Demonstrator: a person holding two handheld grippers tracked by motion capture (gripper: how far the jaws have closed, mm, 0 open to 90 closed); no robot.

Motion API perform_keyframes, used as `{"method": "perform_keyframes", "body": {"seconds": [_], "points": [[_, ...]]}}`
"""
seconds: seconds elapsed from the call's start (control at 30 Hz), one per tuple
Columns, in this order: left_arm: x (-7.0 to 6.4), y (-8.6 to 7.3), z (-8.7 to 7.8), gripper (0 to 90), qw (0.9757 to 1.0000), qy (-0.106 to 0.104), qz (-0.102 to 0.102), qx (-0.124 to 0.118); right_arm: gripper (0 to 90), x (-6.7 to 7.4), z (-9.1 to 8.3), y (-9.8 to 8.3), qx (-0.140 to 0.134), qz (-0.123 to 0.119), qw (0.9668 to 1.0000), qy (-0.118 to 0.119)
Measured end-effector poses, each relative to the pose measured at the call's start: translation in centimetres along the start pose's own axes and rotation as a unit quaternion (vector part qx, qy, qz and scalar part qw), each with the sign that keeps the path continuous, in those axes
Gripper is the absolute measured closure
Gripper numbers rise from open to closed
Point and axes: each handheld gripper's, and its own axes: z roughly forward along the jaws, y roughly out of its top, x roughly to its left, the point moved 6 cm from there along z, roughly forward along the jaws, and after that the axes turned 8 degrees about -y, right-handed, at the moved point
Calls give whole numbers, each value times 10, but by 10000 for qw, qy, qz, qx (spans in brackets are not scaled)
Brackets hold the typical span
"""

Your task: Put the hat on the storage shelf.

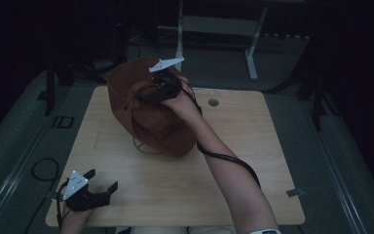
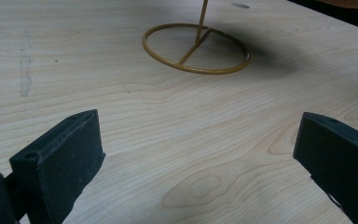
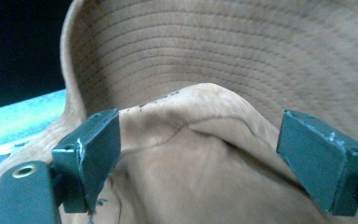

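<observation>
Overhead view; two close gripper views

The floppy brown wide-brimmed hat (image 1: 151, 117) looks like soft matt suede-like cloth, its brim (image 3: 223, 42) ribbed with close rows of stitching and its crown (image 3: 200, 154) creased and seamed. The thin gold ring-footed stand (image 2: 196, 49) looks like smooth, slightly shiny metal wire. The pale wooden table (image 2: 177, 140) has a smooth, matt, visibly grained surface.

The high view is dim, black from nine through three o'clock, while both gripper views are brighter, with a soft shadow at one o'clock on the table (image 2: 121, 116).
</observation>
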Motion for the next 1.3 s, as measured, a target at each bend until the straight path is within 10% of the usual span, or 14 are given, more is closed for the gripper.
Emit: {"method": "perform_keyframes", "body": {"seconds": [0.33, 1.3], "points": [[1, 0, 0, 17, 10000, 16, -31, 3, 141, -15, -36, -12, -213, 294, 9993, 6], [3, -1, 1, 17, 9999, 81, -82, -21, 141, -45, -93, -145, -135, 667, 9976, -151]]}}
